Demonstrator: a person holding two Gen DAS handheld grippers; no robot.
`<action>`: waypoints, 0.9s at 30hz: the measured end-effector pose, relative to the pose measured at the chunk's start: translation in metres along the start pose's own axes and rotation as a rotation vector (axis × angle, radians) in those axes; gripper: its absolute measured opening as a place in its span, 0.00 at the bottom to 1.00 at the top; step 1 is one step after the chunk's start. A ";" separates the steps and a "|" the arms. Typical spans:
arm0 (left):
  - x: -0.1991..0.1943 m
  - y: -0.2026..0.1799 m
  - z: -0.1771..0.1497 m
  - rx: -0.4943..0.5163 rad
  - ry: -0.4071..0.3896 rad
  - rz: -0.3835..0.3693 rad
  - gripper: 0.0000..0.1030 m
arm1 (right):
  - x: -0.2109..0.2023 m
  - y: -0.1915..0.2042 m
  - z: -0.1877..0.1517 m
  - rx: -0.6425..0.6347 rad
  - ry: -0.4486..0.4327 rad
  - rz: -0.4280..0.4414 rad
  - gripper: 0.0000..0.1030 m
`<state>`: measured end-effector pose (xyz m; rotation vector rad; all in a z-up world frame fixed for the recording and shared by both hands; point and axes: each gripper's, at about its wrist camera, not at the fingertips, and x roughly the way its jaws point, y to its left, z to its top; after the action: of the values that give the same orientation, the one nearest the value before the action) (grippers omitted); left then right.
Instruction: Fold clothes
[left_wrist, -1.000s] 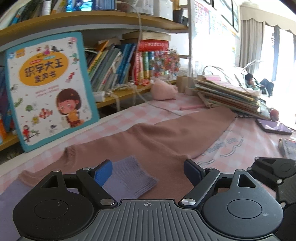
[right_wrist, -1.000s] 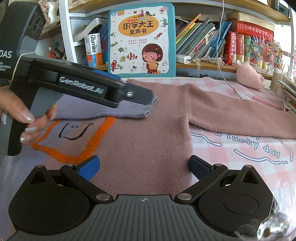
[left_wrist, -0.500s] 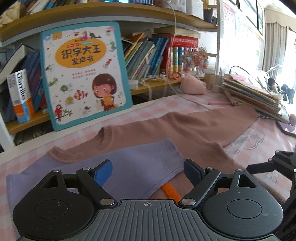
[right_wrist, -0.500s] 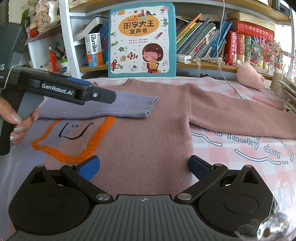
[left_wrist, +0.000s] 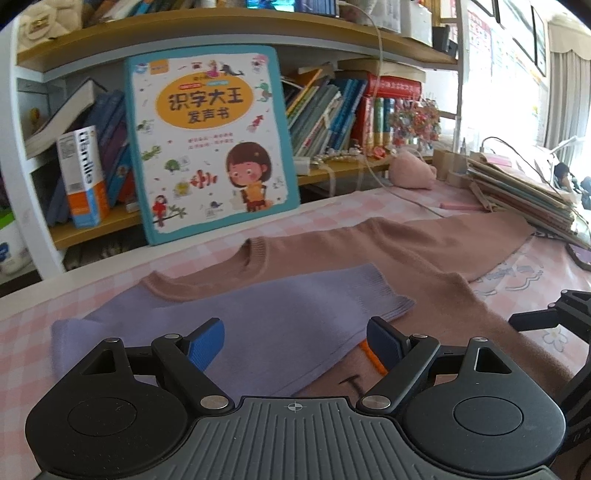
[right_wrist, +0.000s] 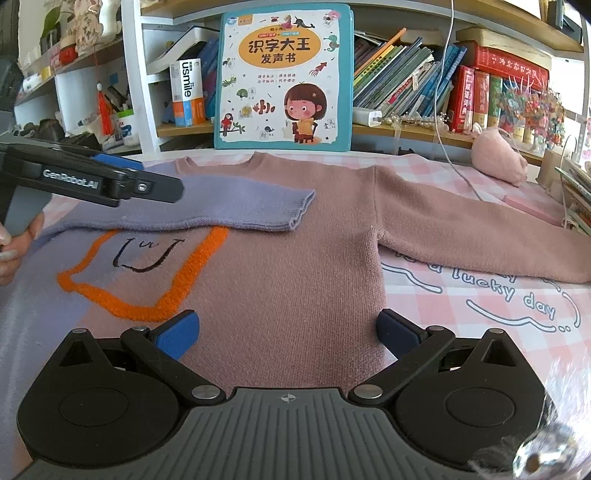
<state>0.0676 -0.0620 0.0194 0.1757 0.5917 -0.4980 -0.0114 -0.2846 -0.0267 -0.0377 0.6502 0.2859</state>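
Observation:
A pink sweater (right_wrist: 288, 266) with an orange outline and a lilac left side lies flat on the checked table. Its lilac sleeve (right_wrist: 229, 206) is folded across the chest, cuff towards the middle; the pink sleeve (right_wrist: 472, 229) stretches out to the right. My left gripper (left_wrist: 295, 341) hangs open above the lilac sleeve (left_wrist: 236, 317), nothing between its blue pads. From the right wrist view the left gripper (right_wrist: 173, 190) shows at the left, a hand on its handle. My right gripper (right_wrist: 288, 332) stands open over the sweater's lower body (left_wrist: 424, 280).
A bookshelf with a large picture book (right_wrist: 284, 74) runs along the table's far edge. A pink plush (right_wrist: 498, 155) and a white cable (right_wrist: 458, 158) lie at the back right. A stack of books (left_wrist: 524, 192) and a phone (left_wrist: 580, 254) sit at the right.
My left gripper has drawn back to the left, away from the lilac cuff, and stayed open. The sleeve lies folded where it was. The right gripper has kept still.

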 end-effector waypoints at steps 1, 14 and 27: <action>-0.001 0.002 -0.001 -0.006 0.001 0.008 0.84 | 0.000 0.000 0.000 -0.002 0.001 -0.002 1.00; -0.025 0.031 -0.022 -0.081 0.031 0.117 0.85 | 0.001 0.000 0.001 -0.004 0.005 -0.004 1.00; -0.056 0.061 -0.053 -0.148 0.048 0.222 0.85 | 0.002 0.004 0.001 -0.024 0.012 -0.025 1.00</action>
<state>0.0320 0.0287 0.0094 0.1115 0.6453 -0.2350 -0.0104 -0.2797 -0.0271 -0.0703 0.6580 0.2691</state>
